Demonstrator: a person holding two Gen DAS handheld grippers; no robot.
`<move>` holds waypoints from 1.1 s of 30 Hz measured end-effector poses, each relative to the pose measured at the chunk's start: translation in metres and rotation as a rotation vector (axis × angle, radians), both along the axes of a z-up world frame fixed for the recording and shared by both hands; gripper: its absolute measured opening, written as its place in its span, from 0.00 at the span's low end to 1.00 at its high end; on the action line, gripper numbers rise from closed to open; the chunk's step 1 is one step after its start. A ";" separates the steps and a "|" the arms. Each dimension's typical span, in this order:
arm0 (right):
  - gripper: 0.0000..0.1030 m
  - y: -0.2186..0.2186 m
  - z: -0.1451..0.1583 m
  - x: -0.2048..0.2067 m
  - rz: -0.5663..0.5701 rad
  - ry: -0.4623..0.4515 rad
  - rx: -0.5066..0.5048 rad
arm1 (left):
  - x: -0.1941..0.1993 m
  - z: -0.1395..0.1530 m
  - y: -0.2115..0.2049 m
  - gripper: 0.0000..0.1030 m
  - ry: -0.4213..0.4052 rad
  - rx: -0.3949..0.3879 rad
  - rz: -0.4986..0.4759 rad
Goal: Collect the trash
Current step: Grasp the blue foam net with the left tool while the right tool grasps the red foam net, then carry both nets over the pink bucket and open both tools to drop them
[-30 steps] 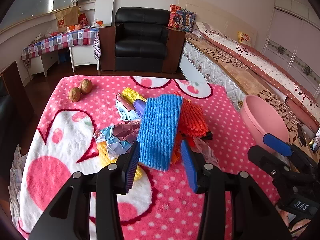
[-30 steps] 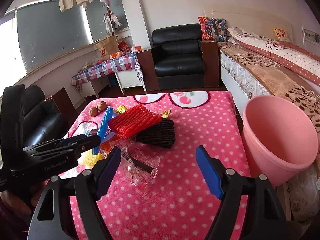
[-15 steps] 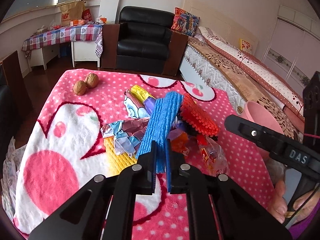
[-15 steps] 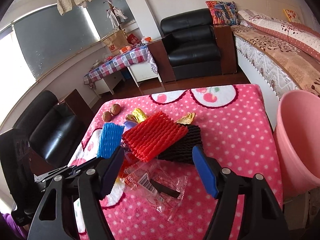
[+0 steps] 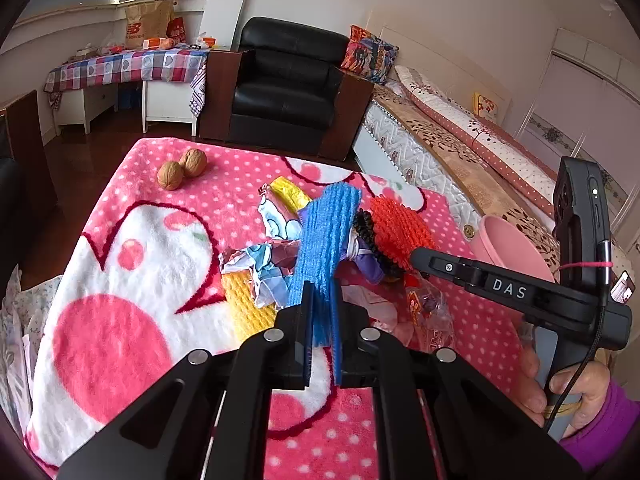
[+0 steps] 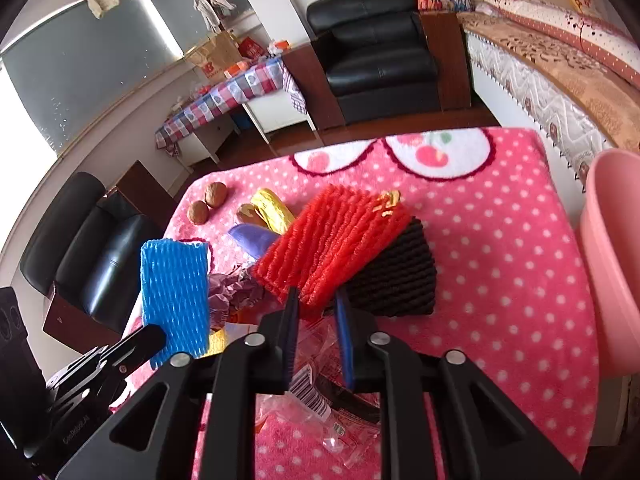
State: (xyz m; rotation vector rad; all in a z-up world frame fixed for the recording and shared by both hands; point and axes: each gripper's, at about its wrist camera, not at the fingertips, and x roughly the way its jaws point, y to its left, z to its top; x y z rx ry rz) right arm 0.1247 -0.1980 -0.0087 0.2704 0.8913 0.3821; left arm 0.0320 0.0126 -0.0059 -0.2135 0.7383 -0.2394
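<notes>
Trash is piled mid-blanket (image 5: 132, 264): the soft, light blue foam net (image 5: 326, 236) is pinched at its near edge by the left gripper (image 5: 321, 322), while the right gripper (image 6: 318, 330) is closing on the squashy red foam net (image 6: 332, 240).

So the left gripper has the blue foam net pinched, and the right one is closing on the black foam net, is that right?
Not quite. The left gripper does pinch the blue foam net, but the right gripper is closing on the red foam net, whose near edge sits between its jaws. The black foam net lies beneath and beside it. The right wrist view shows this.
</notes>
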 end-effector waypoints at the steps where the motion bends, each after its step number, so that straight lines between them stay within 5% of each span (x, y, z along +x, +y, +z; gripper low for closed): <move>1: 0.15 -0.003 0.004 -0.004 -0.003 -0.013 -0.001 | -0.001 0.002 -0.001 0.07 -0.009 -0.002 -0.006; 18: 0.15 -0.101 0.048 -0.063 -0.226 -0.148 -0.029 | 0.002 0.043 -0.076 0.07 -0.134 -0.021 -0.193; 33: 0.15 -0.200 0.034 -0.083 -0.446 -0.113 -0.084 | 0.024 0.045 -0.188 0.07 -0.157 -0.036 -0.412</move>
